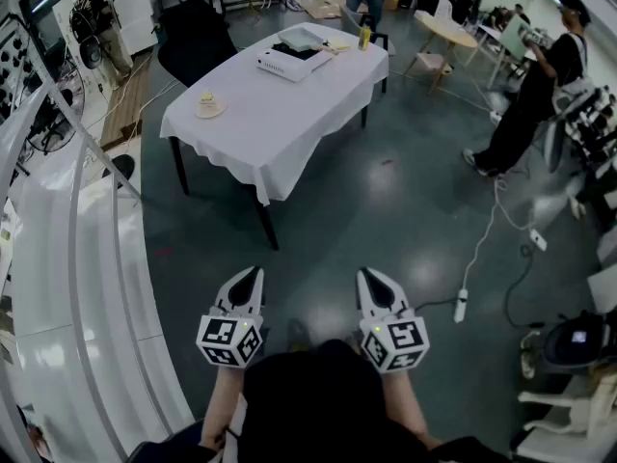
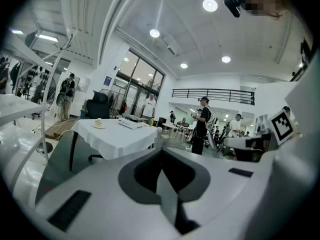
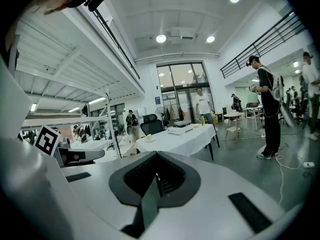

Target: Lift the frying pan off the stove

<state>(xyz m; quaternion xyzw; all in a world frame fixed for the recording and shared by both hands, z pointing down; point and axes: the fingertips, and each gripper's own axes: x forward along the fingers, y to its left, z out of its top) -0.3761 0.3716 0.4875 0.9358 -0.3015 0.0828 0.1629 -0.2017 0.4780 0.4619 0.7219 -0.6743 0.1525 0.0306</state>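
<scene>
I see no frying pan in any view. A flat white appliance point(image 1: 284, 63) lies on the white-clothed table point(image 1: 280, 114), far ahead of me across the floor. A small pale item on a plate point(image 1: 208, 105) sits near the table's left end. My left gripper point(image 1: 253, 276) and right gripper point(image 1: 371, 278) are held side by side over the floor, close to my body and well short of the table. Both are shut with nothing between the jaws. The left gripper view shows the table point(image 2: 115, 134) beyond its closed jaws point(image 2: 161, 150). The right gripper view shows the table point(image 3: 185, 134) past its closed jaws point(image 3: 156, 157).
A black office chair point(image 1: 193, 37) stands behind the table. A white curved railing point(image 1: 67, 258) runs along my left. A person in black point(image 1: 540, 85) stands at the right. A power strip with its cable point(image 1: 461, 305) lies on the floor to my right. White chairs point(image 1: 559, 422) sit at the lower right.
</scene>
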